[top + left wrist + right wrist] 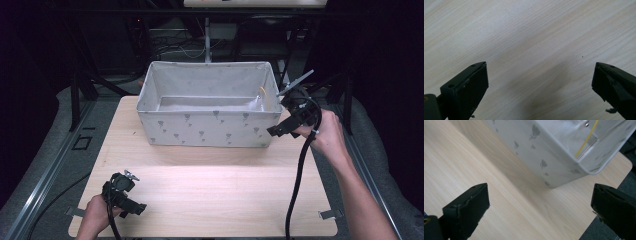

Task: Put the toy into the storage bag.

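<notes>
The wooden table (210, 195) lies bare in front of me, and at its far side stands the grey fabric bin (207, 130), printed with small dark shapes. Inside it, by the right end wall, a thin yellow item (262, 91) leans (too slight for me to say what it is). My right gripper (291, 107) hangs just beside the bin's near right corner, jaws spread wide with nothing between them. My left gripper (131, 199) rests low over the table's near left, jaws likewise wide apart and empty.
</notes>
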`<state>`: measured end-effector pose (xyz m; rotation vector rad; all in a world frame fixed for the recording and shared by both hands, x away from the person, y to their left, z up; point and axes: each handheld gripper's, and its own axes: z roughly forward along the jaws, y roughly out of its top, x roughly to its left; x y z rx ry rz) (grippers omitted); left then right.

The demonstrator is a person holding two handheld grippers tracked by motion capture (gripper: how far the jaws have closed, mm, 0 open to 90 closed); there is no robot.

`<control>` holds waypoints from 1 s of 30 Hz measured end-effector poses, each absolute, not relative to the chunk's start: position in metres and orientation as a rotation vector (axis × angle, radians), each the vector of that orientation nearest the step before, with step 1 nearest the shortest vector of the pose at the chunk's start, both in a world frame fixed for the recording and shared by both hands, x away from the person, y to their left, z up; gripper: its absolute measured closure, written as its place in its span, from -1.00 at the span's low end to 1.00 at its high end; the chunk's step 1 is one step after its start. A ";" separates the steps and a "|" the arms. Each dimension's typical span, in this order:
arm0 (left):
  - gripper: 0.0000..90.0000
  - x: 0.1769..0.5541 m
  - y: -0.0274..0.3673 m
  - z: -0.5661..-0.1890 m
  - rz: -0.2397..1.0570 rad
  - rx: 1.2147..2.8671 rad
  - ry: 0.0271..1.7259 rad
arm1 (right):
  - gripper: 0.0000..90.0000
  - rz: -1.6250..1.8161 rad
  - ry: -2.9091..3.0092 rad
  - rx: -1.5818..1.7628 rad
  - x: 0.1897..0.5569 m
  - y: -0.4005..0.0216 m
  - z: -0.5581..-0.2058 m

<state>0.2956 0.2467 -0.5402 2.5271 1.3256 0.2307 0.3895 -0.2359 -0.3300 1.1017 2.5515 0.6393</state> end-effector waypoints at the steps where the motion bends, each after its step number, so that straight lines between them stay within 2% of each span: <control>1: -0.98 0.296 0.247 -0.540 0.231 2.527 1.326 | -0.97 0.639 2.551 1.102 0.389 -0.236 -0.330; 30: -0.98 0.296 0.245 -0.541 0.229 2.547 1.313 | -0.97 0.644 2.630 1.177 0.320 -0.235 -0.474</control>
